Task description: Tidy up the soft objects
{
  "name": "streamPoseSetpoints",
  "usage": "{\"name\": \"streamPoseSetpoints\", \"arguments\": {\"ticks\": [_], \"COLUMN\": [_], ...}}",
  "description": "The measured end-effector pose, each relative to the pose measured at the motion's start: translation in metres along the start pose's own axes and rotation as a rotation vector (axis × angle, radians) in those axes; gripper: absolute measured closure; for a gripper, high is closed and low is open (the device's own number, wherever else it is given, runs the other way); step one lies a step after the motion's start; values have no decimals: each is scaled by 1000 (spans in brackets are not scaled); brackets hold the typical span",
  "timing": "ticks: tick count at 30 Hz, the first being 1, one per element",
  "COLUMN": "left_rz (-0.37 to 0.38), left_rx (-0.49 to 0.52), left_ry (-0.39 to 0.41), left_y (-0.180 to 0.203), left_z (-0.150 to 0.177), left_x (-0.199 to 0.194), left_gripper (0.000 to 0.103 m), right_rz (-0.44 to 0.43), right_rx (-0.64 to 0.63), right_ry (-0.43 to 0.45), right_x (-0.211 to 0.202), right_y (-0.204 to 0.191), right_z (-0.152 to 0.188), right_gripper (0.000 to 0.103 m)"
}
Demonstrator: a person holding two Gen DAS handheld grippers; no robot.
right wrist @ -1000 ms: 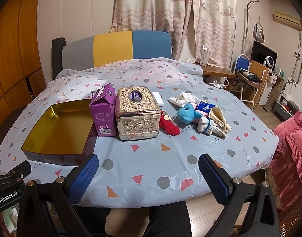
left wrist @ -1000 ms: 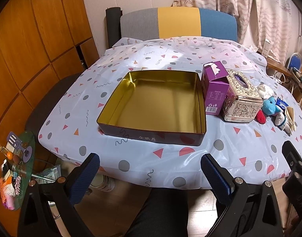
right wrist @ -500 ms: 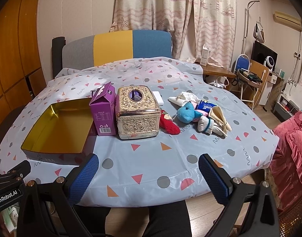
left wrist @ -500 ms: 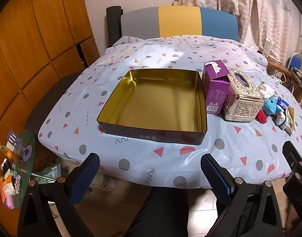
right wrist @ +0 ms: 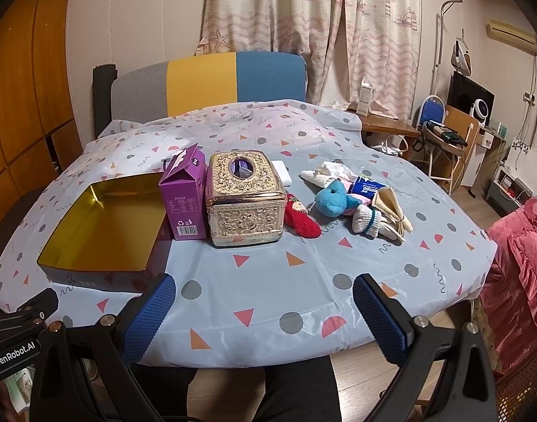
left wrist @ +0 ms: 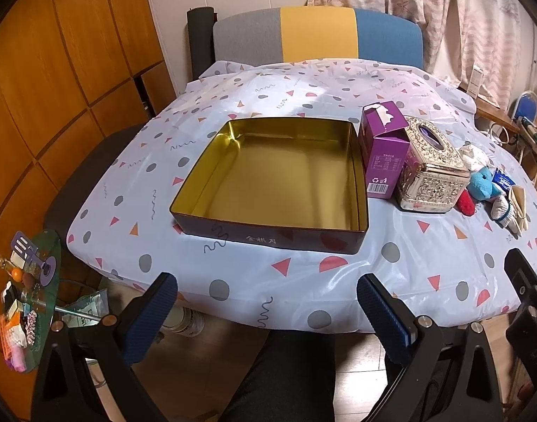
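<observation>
An empty gold-lined tin (left wrist: 279,221) sits on the patterned tablecloth; it also shows in the right wrist view (right wrist: 92,246). To its right lie soft things: a red knitted toy (right wrist: 301,217), a blue plush (right wrist: 333,199), a white sock roll (right wrist: 366,221), beige cloth (right wrist: 391,204), a white cloth (right wrist: 321,175) and a blue tissue pack (right wrist: 368,187). They show at the right edge in the left wrist view, with the blue plush (left wrist: 483,184). My left gripper (left wrist: 266,307) and right gripper (right wrist: 264,311) are open and empty, below the table's near edge.
A purple carton (right wrist: 184,198) and an ornate gold tissue box (right wrist: 245,197) stand between the tin and the soft things. A tricolour chair back (right wrist: 212,82) is behind the table. A small glass side table (left wrist: 25,299) is at lower left, a pink blanket (right wrist: 521,274) at right.
Both grippers have risen and edged slightly toward the table; the objects have not moved. Both stay open.
</observation>
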State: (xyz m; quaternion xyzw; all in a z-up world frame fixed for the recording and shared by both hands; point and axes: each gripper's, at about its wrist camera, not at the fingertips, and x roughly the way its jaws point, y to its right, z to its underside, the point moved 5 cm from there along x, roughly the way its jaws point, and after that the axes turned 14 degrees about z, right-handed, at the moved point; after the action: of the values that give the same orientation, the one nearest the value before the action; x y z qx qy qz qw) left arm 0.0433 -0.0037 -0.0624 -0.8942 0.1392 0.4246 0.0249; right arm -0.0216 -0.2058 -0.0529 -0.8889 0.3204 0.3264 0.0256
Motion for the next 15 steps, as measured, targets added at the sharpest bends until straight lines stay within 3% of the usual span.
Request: {"name": "streamPoseSetpoints", "arguments": {"ticks": [11, 15], "left_rz": [11, 56], "left_rx": [21, 30], "left_ry": [-27, -40], "left_y": [10, 16], "left_z": [-1, -3], "left_x": [12, 17], "left_gripper": [0, 0], "right_rz": [10, 5], "right_rx": [7, 19], "right_ry": [-10, -16], "right_x": [3, 9], "right_y": [5, 9], "right_z": [0, -1], "right_gripper": [0, 0]}}
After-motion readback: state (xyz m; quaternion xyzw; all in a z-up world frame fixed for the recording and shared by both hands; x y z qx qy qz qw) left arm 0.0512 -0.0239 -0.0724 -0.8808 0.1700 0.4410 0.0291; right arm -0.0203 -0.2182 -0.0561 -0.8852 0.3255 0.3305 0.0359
